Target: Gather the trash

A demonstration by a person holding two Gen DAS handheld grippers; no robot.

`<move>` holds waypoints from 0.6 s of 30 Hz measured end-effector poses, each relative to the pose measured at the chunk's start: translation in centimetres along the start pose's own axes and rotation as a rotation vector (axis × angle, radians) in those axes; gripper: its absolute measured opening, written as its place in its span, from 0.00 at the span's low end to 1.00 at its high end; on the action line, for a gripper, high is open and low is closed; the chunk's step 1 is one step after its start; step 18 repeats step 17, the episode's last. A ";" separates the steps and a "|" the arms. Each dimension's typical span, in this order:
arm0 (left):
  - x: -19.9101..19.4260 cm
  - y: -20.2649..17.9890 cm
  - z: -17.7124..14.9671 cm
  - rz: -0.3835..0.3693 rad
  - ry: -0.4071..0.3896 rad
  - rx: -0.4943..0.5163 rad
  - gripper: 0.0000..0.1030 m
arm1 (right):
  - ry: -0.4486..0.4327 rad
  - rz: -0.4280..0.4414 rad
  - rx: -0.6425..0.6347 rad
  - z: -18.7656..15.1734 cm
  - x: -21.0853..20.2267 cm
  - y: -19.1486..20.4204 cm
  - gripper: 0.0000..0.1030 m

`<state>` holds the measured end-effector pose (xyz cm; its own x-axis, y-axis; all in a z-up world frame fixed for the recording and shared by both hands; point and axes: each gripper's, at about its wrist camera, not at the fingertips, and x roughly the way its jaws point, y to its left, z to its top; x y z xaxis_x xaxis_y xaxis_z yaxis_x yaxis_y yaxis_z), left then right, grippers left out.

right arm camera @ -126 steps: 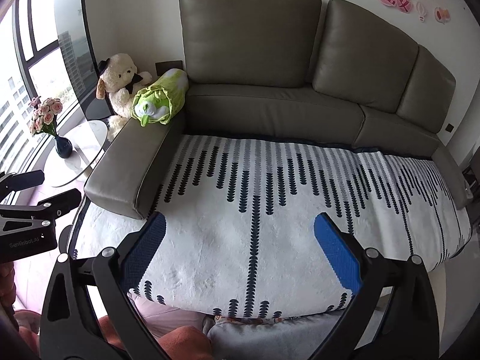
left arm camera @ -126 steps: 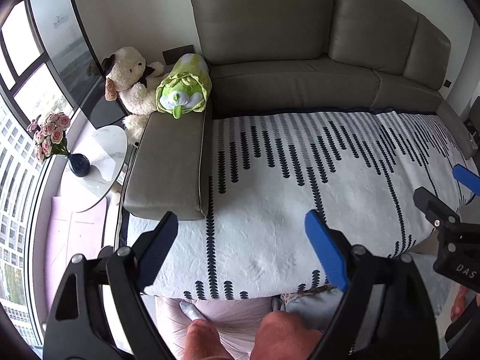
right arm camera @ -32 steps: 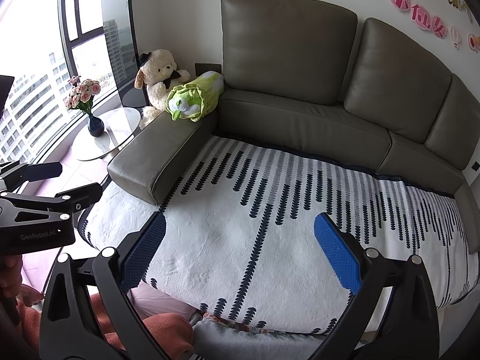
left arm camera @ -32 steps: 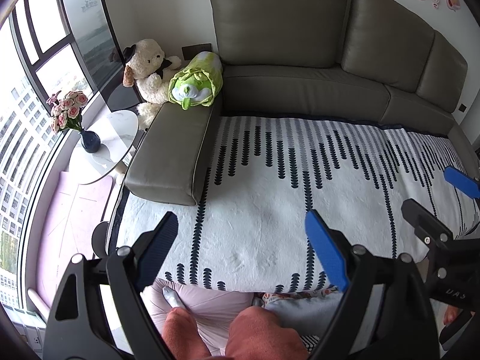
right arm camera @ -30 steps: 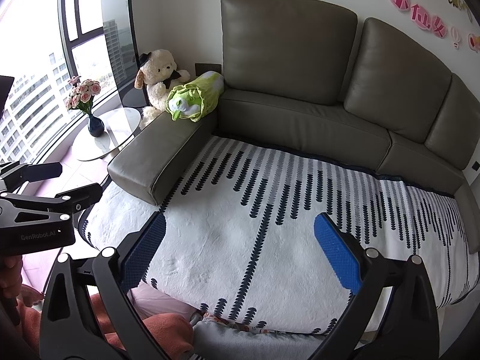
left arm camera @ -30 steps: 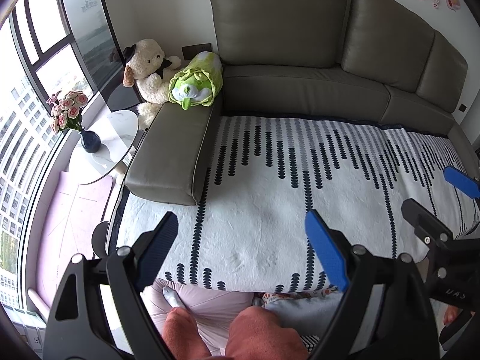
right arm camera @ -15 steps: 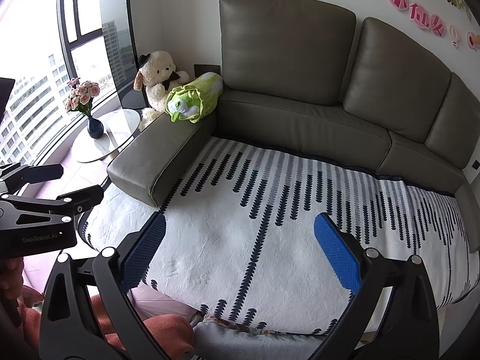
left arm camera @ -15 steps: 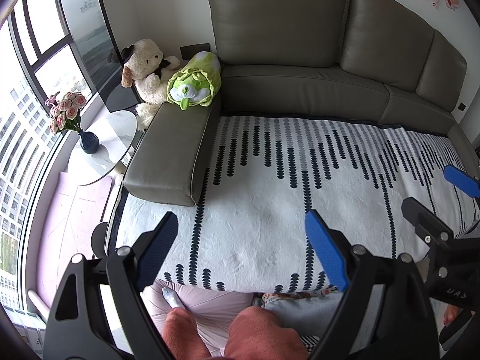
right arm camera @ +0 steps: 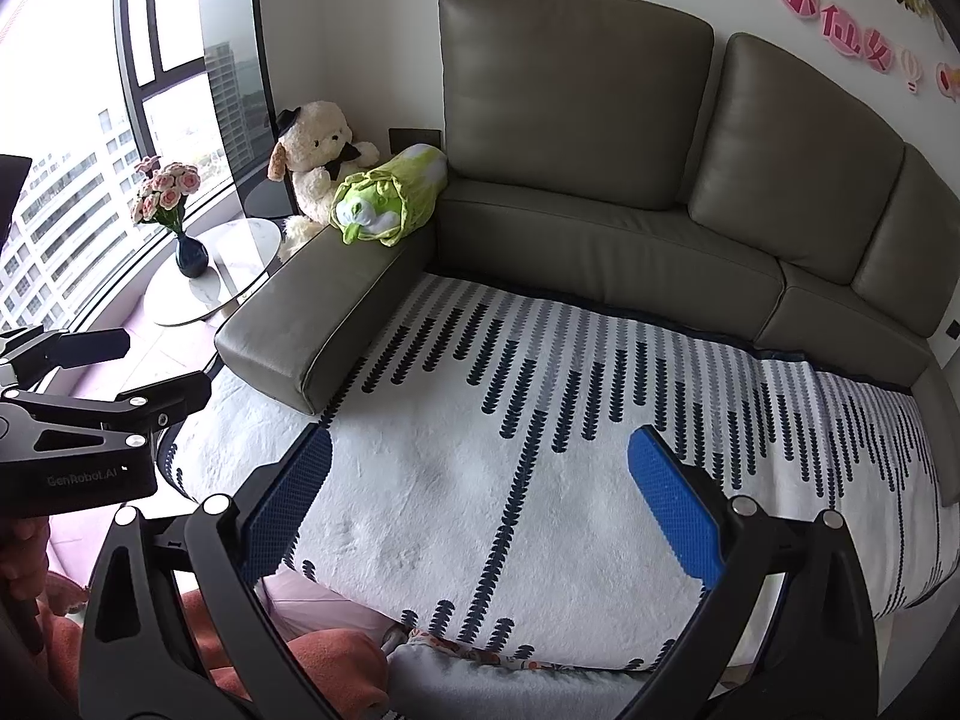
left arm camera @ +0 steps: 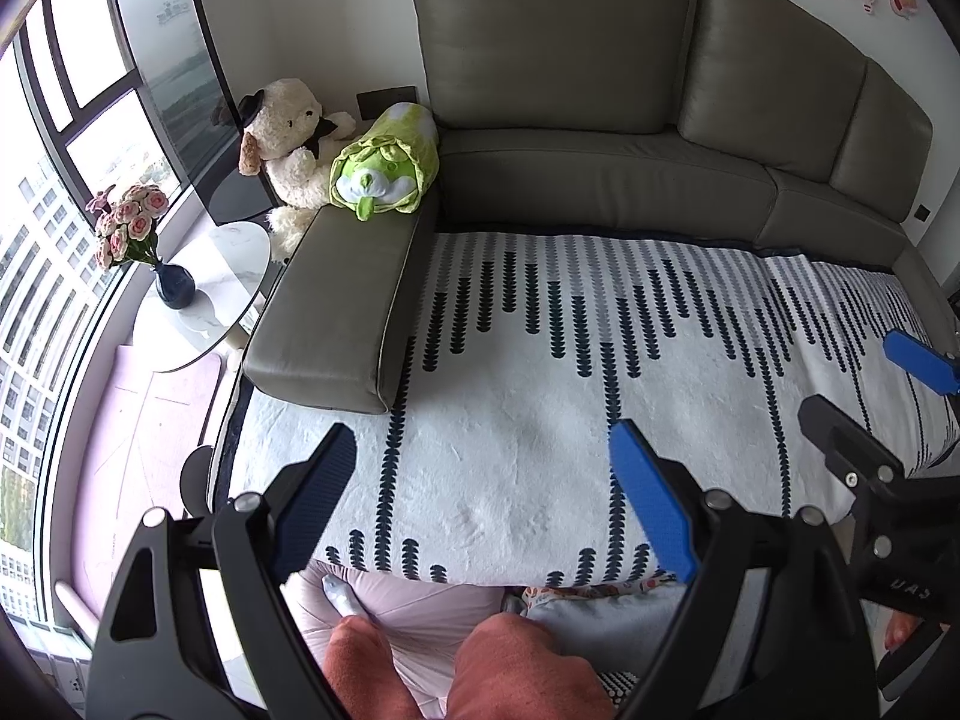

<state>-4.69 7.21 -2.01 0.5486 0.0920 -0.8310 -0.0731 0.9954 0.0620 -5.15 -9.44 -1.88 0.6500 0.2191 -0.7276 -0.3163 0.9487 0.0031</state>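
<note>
No trash shows in either view. My left gripper (left arm camera: 486, 492) is open and empty, held above the near edge of a white rug with black patterned stripes (left arm camera: 540, 396). My right gripper (right arm camera: 480, 498) is open and empty over the same rug (right arm camera: 510, 480). The right gripper shows at the right edge of the left wrist view (left arm camera: 864, 396). The left gripper shows at the left edge of the right wrist view (right arm camera: 132, 366).
A grey sofa (left arm camera: 600, 138) curves round the rug, its chaise arm (left arm camera: 348, 300) at the left. A cream plush dog (left arm camera: 288, 138) and a green plush (left arm camera: 384, 174) sit at its corner. A round side table (left arm camera: 204, 300) holds a flower vase (left arm camera: 174, 288) by the window.
Over the last four seconds both grippers drew back and up from the sofa, widening the view. In the last second the views shifted only slightly. Both grippers stayed open.
</note>
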 end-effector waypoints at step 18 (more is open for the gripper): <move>0.0 1.2 0.5 0.012 -0.024 -0.028 0.84 | 0.009 0.006 -0.015 1.0 0.6 1.2 0.93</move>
